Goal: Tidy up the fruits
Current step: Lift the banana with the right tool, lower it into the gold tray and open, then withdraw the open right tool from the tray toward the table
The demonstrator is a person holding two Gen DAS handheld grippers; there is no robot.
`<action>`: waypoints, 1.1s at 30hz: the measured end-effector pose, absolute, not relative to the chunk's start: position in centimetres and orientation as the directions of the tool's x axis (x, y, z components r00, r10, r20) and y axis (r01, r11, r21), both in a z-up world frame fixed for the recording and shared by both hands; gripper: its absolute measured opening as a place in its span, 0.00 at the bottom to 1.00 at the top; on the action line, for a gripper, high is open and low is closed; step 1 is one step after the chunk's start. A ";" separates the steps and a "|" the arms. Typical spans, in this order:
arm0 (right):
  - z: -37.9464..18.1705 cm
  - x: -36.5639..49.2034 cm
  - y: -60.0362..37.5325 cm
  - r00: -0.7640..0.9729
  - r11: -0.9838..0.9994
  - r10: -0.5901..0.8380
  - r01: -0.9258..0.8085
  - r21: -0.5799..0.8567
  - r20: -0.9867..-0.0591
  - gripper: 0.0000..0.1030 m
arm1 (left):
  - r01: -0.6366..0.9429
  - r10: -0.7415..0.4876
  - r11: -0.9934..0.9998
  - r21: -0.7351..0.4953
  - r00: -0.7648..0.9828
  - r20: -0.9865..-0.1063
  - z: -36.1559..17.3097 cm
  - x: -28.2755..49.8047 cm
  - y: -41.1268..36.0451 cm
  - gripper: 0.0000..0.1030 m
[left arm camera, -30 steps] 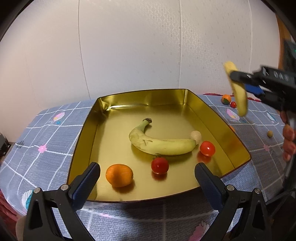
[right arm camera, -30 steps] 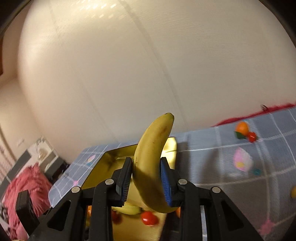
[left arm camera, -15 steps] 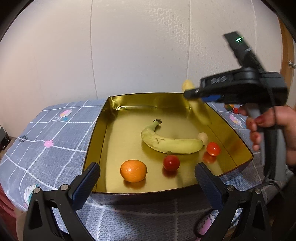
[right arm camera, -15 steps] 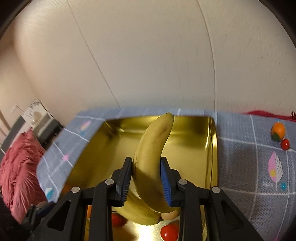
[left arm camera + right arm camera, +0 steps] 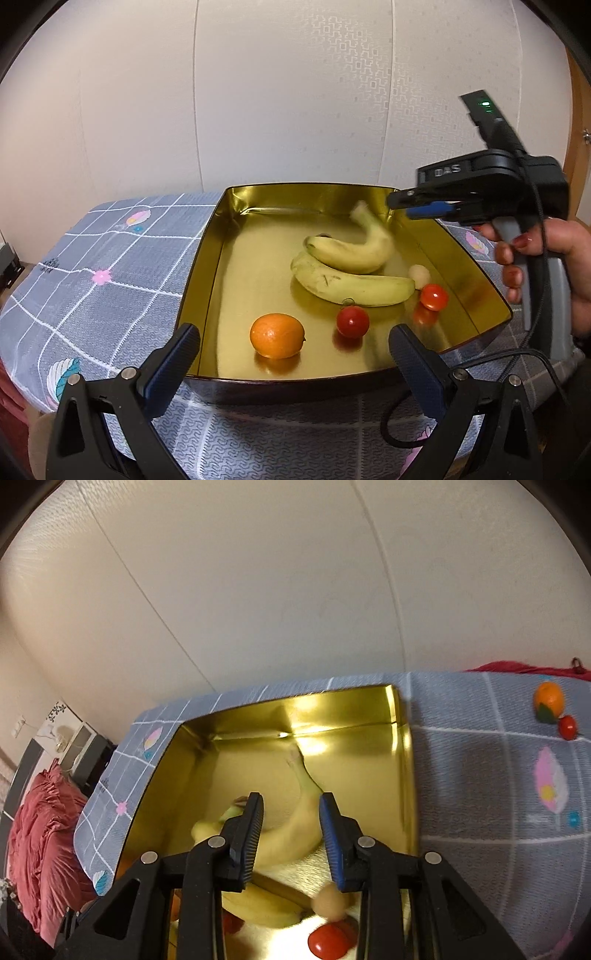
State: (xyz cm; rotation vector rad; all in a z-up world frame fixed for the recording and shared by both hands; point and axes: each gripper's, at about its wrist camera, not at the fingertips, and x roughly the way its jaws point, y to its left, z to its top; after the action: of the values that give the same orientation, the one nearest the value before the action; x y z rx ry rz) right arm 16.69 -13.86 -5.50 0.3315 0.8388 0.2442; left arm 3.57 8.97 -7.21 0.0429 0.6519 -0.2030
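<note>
A gold tray (image 5: 207, 280) holds two bananas side by side. The blurred back banana (image 5: 354, 254) rests against the front banana (image 5: 354, 288). Also in the tray are an orange (image 5: 277, 334), two tomatoes (image 5: 352, 321) (image 5: 434, 296) and a pale ball (image 5: 420, 275). My right gripper (image 5: 397, 201) hovers over the tray's right wall, and its pads touch nothing. In the right wrist view, the right gripper (image 5: 290, 801) is open and the banana (image 5: 295, 830) lies below the gap. My left gripper (image 5: 294, 332) stands wide open and holds nothing, at the tray's near edge.
A checked grey cloth (image 5: 110, 280) covers the table. On it, right of the tray (image 5: 404, 775), lie a small orange (image 5: 549, 698) and a small tomato (image 5: 567, 726). A hand (image 5: 535, 254) holds the right gripper. A wall stands close behind. Red bedding (image 5: 40, 834) lies beyond the table's left edge.
My right gripper moved over the tray and tipped downward. It let go of the banana, which now lies in the tray against the first banana.
</note>
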 end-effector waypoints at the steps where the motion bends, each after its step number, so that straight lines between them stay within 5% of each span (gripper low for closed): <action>1: -5.2 16.1 -14.3 0.660 0.920 0.339 -0.081 0.385 -0.671 0.31 | 0.203 -0.175 0.979 -0.023 0.777 -0.605 -7.2 3.5 8.9 1.00; 12: -3.8 11.1 -20.8 0.751 0.913 0.260 0.014 0.408 -0.607 0.35 | 0.209 -0.189 0.977 -0.044 0.754 -0.629 -7.4 3.7 8.1 1.00; 33: -10.3 6.5 -27.7 0.714 0.843 0.265 0.156 0.515 -0.648 0.35 | 0.318 -0.256 0.948 -0.024 0.717 -0.648 -7.1 2.4 3.4 1.00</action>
State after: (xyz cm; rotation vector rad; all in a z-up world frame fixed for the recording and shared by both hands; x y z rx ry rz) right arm 6.46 -27.71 -10.29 0.5804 0.7847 0.0642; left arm 2.42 3.41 -7.12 0.0917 0.7028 -0.3182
